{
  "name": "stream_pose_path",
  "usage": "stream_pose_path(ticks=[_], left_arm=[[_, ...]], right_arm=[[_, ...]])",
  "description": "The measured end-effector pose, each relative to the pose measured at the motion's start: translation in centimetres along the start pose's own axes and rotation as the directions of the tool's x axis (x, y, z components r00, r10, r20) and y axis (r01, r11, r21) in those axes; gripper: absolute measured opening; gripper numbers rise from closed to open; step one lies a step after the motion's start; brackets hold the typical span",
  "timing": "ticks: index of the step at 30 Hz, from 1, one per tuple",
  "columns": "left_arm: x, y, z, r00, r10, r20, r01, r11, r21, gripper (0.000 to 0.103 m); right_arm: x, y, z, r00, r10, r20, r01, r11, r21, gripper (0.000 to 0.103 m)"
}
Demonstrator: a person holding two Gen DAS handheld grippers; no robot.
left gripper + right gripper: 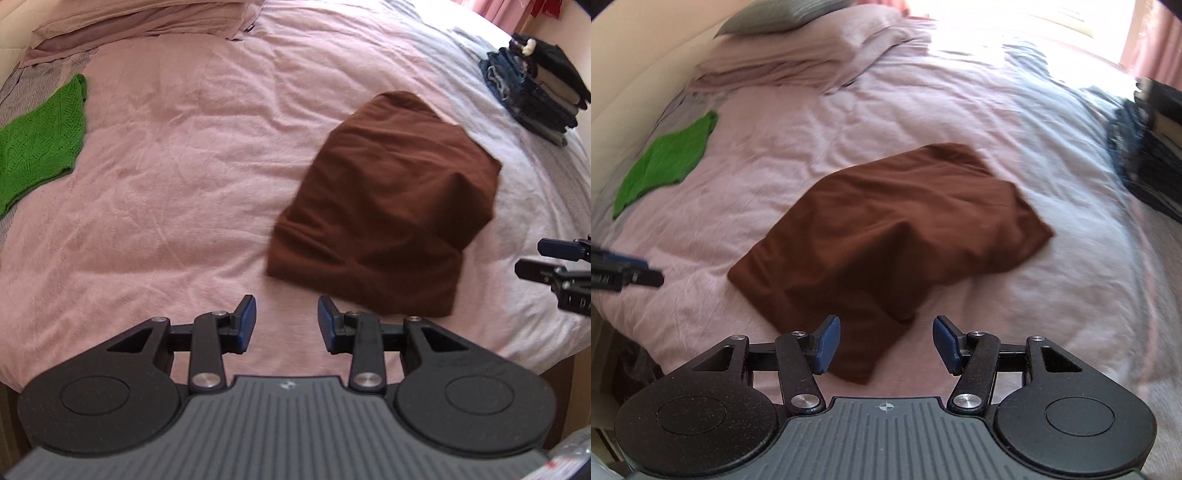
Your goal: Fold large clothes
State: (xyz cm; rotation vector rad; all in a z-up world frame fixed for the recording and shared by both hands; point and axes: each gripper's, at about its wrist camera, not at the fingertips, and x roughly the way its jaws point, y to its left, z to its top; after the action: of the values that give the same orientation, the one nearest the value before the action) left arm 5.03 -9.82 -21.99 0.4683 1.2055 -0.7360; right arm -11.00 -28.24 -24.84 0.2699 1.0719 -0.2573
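Note:
A brown garment (384, 206) lies folded and slightly rumpled on the pink bed cover (177, 155). My left gripper (286, 301) hovers over bare cover just left of the garment's near corner, open with nothing between its fingers. In the right wrist view the brown garment (894, 229) stretches away, its near corner lying under my right gripper (886, 321), which stands wide open above it, pads not pressing the cloth. The right gripper (530, 256) shows at the left view's right edge, and the left gripper (646, 271) at the right view's left edge.
A green knitted garment (37, 140) (665, 162) lies flat at the bed's far left. A stack of folded dark clothes (535, 92) (1145, 158) sits at the right edge. Pillows (147, 22) (798, 55) lie at the head. The bed's near edge runs just below the grippers.

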Motion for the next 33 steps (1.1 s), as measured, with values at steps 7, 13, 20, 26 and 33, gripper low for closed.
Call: stream_pose_path(ticks=[7,13,20,26,33], left_arm=[[3.5,7.3,1.0,0.999,0.016,-0.031,-0.015,0.999,0.032,0.031],[5.2,10.8,1.2,0.998,0.024,-0.057,-0.023,0.999,0.024,0.032],[6.5,11.3,1.9,0.997,0.013,-0.073,-0.009,0.999,0.047,0.032],[6.2,8.6,4.1,0.998,-0.039,-0.044,0.044,0.994,0.098,0.032],[5.9,1.2,7.2,0.992,-0.122,-0.007,0.12,0.966,0.228,0.032]], right_arm=[[7.5,9.6,-1.6,1.0,0.009,0.004,-0.008,0.984,-0.179,0.054],[14.2,14.6,-2.3,0.996,-0.075,0.05,0.088,0.927,-0.365,0.053],[16.0,13.9,-2.2,0.986,-0.091,0.141,0.141,0.907,-0.396,0.003],[3.1,0.6,0.0,0.936,-0.092,0.339,-0.002,0.964,0.266,0.002],[-5.3,-16.1,-6.0,0.919,-0.339,0.201,0.084,0.666,0.742,0.003]])
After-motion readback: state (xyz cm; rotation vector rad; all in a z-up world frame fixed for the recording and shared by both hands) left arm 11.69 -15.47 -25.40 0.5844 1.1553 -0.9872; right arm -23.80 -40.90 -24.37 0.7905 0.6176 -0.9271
